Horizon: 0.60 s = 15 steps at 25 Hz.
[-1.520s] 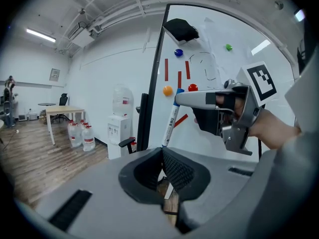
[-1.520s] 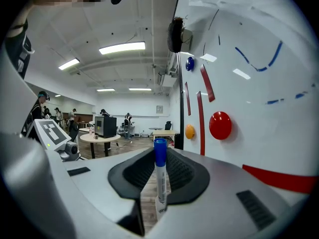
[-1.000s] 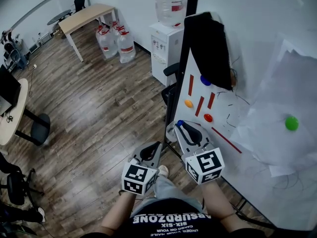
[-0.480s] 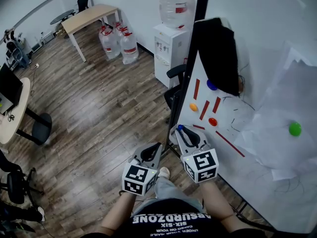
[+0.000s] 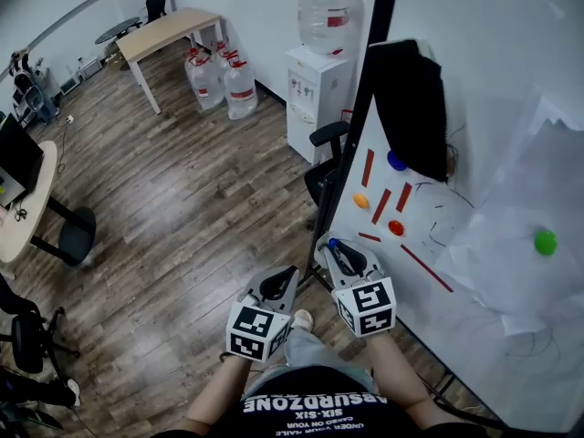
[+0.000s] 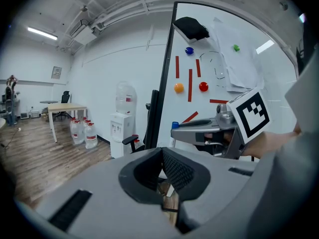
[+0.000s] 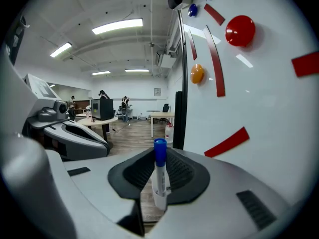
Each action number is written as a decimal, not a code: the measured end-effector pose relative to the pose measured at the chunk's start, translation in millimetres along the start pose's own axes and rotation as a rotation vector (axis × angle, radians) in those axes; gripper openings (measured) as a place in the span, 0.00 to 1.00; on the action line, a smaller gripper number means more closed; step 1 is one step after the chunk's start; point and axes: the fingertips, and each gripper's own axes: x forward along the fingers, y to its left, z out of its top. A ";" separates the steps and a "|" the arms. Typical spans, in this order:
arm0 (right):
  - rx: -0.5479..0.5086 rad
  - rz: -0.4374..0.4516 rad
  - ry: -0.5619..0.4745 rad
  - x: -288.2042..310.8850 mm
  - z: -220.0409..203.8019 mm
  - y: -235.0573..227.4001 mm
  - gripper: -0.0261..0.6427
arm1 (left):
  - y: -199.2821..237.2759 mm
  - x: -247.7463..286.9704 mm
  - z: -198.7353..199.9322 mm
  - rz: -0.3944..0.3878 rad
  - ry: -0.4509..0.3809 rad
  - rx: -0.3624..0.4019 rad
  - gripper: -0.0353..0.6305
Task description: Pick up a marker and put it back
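Observation:
A white marker with a blue cap [image 7: 160,180] stands upright between the jaws of my right gripper [image 7: 159,178], which is shut on it. From the head view the right gripper [image 5: 339,252] sits close to the lower left of the whiteboard [image 5: 474,153], the marker's blue cap [image 5: 334,244] pointing away from me. My left gripper [image 5: 276,286] is beside it on the left, over the wooden floor. In the left gripper view its pads [image 6: 174,171] meet, and nothing is held between them.
The board carries red strips [image 5: 380,205], an orange magnet [image 5: 361,201], a red magnet [image 5: 396,228], a blue magnet [image 5: 395,161], a green magnet [image 5: 546,241], taped paper and a black cloth [image 5: 415,108]. A water dispenser [image 5: 315,89], a chair [image 5: 324,167] and water jugs [image 5: 224,80] stand beyond.
The view has drifted, so the board sits a little further right. The right gripper with the marker has eased slightly back toward me. The left gripper has barely moved.

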 end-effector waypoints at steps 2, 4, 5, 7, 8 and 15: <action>0.005 0.000 0.015 1.1 -5.5 0.0 0.14 | 0.2 0.0 -0.3 0.000 0.000 -0.001 0.06; 0.012 0.000 0.031 2.1 -10.4 -0.8 0.14 | -0.1 0.4 -0.8 -0.001 0.001 -0.001 0.06; 0.016 -0.002 0.038 2.5 -12.7 -1.6 0.14 | -0.6 0.8 -1.0 -0.001 0.001 -0.001 0.06; 0.023 -0.006 0.050 3.2 -17.1 -3.7 0.14 | -2.0 1.8 -1.2 -0.004 0.002 0.000 0.06; 0.026 -0.008 0.054 3.6 -19.1 -4.6 0.14 | -2.9 2.3 -1.3 -0.006 0.002 0.000 0.07; 0.033 -0.006 0.085 6.1 -32.2 -5.3 0.14 | -7.5 4.3 -0.7 -0.012 0.001 0.003 0.06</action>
